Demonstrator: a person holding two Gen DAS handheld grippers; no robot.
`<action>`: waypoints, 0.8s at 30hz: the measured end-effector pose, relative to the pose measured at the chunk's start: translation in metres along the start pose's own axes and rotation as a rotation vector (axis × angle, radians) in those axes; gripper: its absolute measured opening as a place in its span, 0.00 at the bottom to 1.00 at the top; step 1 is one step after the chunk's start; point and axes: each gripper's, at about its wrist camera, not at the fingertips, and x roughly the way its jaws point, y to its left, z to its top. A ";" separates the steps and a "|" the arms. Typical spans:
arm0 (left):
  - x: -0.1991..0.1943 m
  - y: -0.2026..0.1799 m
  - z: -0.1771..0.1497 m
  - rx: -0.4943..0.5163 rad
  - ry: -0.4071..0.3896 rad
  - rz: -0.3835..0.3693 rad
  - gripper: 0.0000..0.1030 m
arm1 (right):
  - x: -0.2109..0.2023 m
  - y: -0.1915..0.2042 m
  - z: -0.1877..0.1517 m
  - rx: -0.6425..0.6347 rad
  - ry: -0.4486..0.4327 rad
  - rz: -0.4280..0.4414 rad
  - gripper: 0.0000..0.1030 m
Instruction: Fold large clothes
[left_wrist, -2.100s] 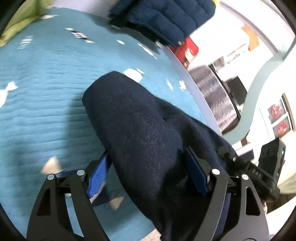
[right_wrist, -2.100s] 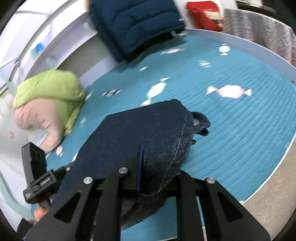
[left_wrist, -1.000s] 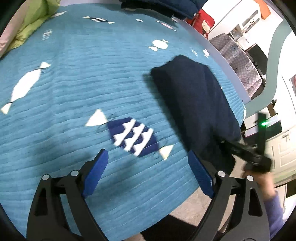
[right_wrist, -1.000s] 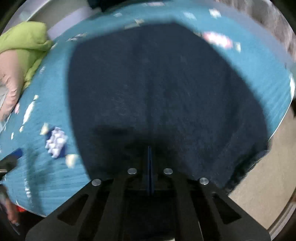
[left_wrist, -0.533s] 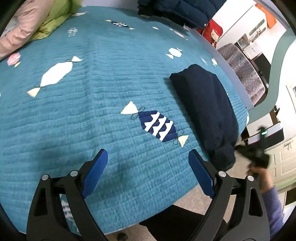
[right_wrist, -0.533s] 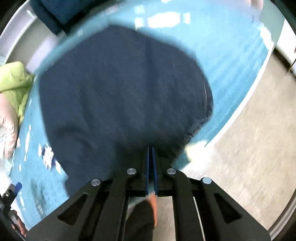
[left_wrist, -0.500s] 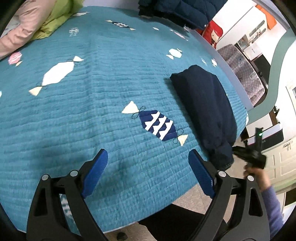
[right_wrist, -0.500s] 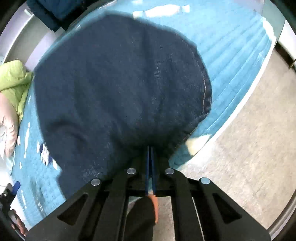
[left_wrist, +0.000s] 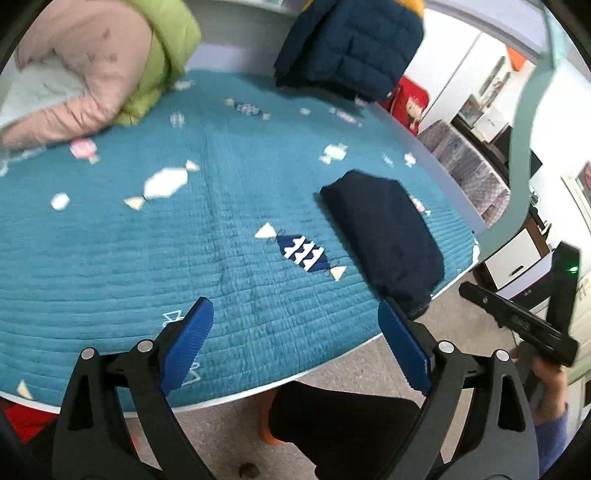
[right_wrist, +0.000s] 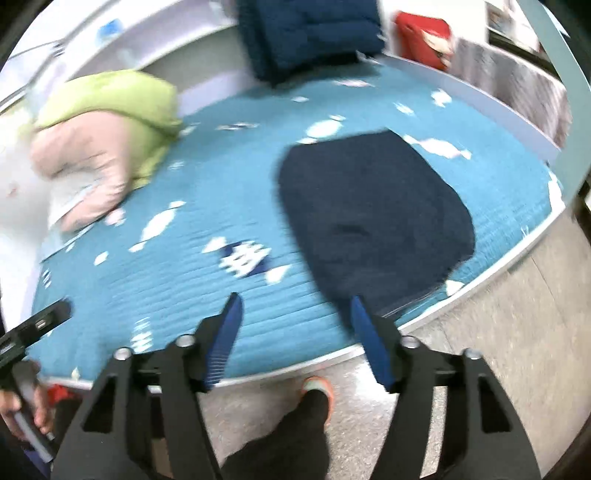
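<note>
Folded dark denim garment (left_wrist: 384, 236), quilted teal blanket (left_wrist: 147, 251)

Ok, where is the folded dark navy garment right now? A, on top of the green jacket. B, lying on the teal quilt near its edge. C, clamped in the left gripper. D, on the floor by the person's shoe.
B: the folded dark navy garment lies flat on the teal quilt close to its near edge, with the left gripper and the opening right gripper both holding nothing.
</note>
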 end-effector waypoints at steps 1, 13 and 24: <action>-0.009 -0.003 -0.002 0.008 -0.019 0.017 0.90 | -0.012 0.013 -0.001 -0.015 -0.014 -0.001 0.72; -0.140 -0.050 -0.033 0.085 -0.247 0.167 0.95 | -0.127 0.120 -0.048 -0.161 -0.235 -0.018 0.92; -0.225 -0.078 -0.045 0.115 -0.406 0.213 0.95 | -0.202 0.145 -0.069 -0.216 -0.415 -0.032 0.93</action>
